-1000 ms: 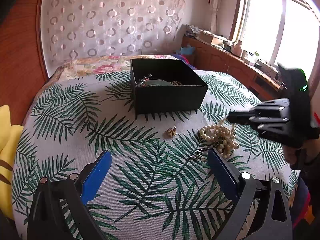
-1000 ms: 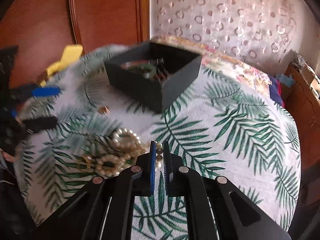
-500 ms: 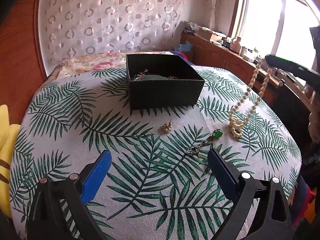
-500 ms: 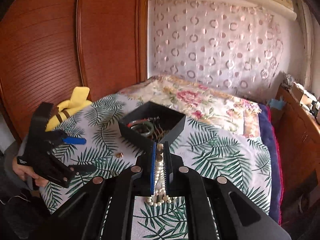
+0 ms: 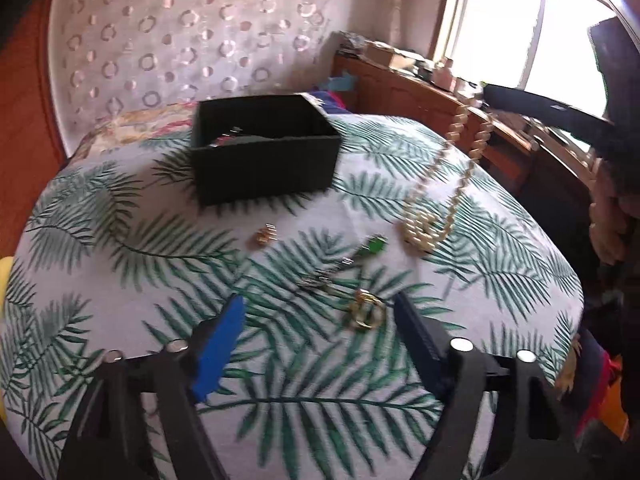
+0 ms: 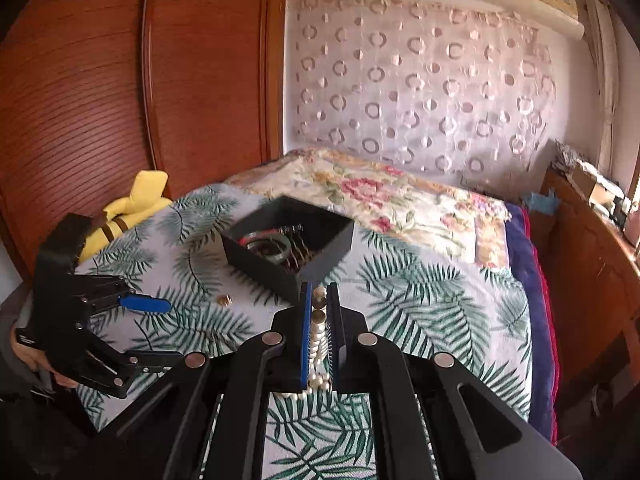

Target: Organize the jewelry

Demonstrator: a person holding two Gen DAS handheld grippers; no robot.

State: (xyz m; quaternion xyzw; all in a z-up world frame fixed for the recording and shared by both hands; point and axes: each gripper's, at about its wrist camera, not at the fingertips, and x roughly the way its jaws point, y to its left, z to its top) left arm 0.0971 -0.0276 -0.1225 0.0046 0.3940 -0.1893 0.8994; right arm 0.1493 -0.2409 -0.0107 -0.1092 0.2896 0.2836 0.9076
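A black open box (image 5: 264,156) (image 6: 288,244) stands on the palm-leaf cloth with bangles and chains inside. My right gripper (image 6: 319,292) (image 5: 490,94) is shut on a pearl necklace (image 6: 319,332) (image 5: 440,204). The strand hangs from it, its lower end bunched low over the cloth. My left gripper (image 5: 320,316) (image 6: 156,330) hovers low over the cloth with its jaws closing. A gold ring piece (image 5: 366,314) lies between its fingers, untouched, close to the right one. A green pendant on a chain (image 5: 372,246) and a small gold charm (image 5: 266,236) (image 6: 224,300) lie further ahead.
The cloth-covered table (image 5: 120,280) drops away at its rounded edges. A yellow plush toy (image 6: 136,200) sits at its left, by the wooden wardrobe (image 6: 80,80). A floral bed cover (image 6: 380,196) lies beyond the box. A wooden cabinet (image 5: 420,96) runs under the window.
My right gripper rose and lifted the pearl necklace off the table, baring the pendant and the gold ring piece. My left gripper moved forward toward the ring piece and its jaws narrowed.
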